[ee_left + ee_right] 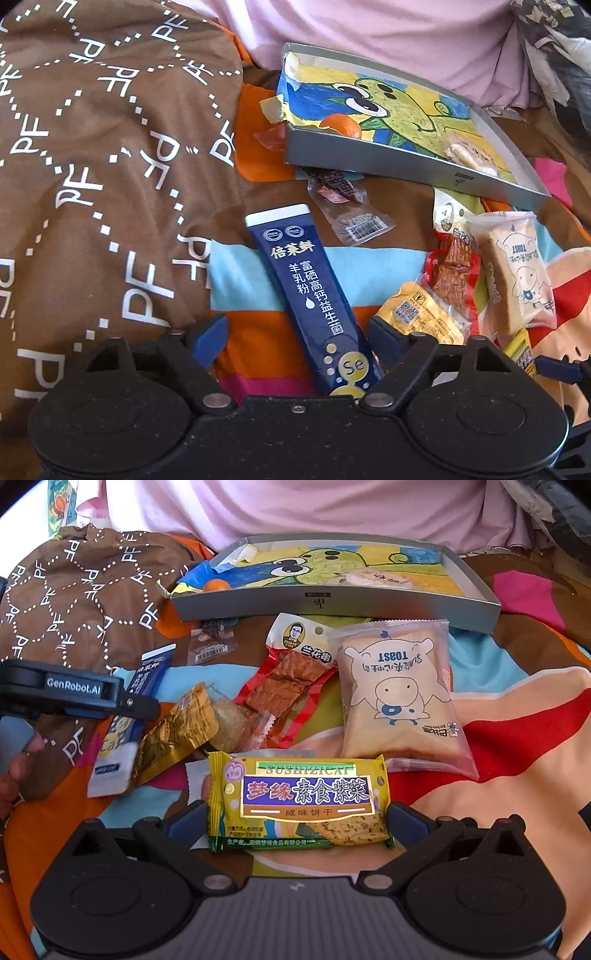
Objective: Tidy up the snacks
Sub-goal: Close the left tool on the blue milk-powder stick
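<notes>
The tray (332, 602) holds only an orange (216, 586) and one packet (376, 579); the rest lie on the bed (517, 709). The left hand-held gripper (295, 332) gapes around the blue sachet (314, 295); the right hand-held gripper (297, 818) clamps the seaweed crackers (299, 801).

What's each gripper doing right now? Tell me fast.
Left gripper: open, fingers straddling the dark blue sachet, not clamped.
Right gripper: fingers at both ends of the yellow cracker packet; whether they grip it cannot be told.

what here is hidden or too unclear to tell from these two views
- Near end of the blue sachet, left wrist view: hidden behind the gripper body.
- Round pastry, right wrist view: partly covered by the gold packet.
- Small clear packet, right wrist view: too small to identify.
</notes>
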Motion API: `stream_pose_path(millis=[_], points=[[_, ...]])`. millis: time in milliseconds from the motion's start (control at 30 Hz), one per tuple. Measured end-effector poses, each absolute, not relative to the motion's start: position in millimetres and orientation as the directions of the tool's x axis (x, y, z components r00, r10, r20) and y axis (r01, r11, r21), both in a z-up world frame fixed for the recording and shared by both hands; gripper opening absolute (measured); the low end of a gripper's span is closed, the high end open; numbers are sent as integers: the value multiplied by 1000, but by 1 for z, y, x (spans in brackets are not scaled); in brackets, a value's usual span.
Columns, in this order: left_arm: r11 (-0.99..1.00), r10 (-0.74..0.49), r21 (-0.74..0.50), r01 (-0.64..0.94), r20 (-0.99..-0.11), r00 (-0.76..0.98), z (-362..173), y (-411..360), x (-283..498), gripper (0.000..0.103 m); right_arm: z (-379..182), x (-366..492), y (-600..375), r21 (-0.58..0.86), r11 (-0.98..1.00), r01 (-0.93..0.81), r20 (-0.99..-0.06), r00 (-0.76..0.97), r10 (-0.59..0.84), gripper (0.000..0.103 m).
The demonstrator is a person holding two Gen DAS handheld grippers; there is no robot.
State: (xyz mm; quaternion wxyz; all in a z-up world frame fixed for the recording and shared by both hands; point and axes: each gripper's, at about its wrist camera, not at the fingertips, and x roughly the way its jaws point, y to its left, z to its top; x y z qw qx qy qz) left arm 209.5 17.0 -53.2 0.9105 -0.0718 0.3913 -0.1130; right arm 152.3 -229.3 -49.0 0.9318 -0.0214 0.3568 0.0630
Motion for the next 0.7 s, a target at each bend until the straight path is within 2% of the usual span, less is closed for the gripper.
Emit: stream_pose_path(millis=[67, 200, 300, 533, 633, 700], points=[[962, -267, -227, 149, -696, 666, -53, 18, 208, 75, -49, 151, -229, 4, 991, -136, -664, 740, 104, 103], [962, -267, -228, 147, -707, 655, -52, 20, 203, 57, -47, 145, -225, -12, 986, -167, -666, 737, 117, 102], [959, -279, -241, 149, -713, 643, -52, 22, 195, 52, -46, 139, -219, -25, 980, -198, -668, 733, 130, 101], [940, -333, -309, 146, -733, 594, -55, 24, 176, 49, -43, 118, -205, -58, 961, -269, -668, 726, 163, 100], [946, -321, -280, 164, -733, 600, -56, 19, 171, 50, -42, 112, -202, -66, 957, -282, -668, 725, 168, 100], [950, -311, -262, 173, -723, 617, -57, 18, 171, 54, -43, 111, -201, -67, 957, -282, -665, 727, 168, 101]])
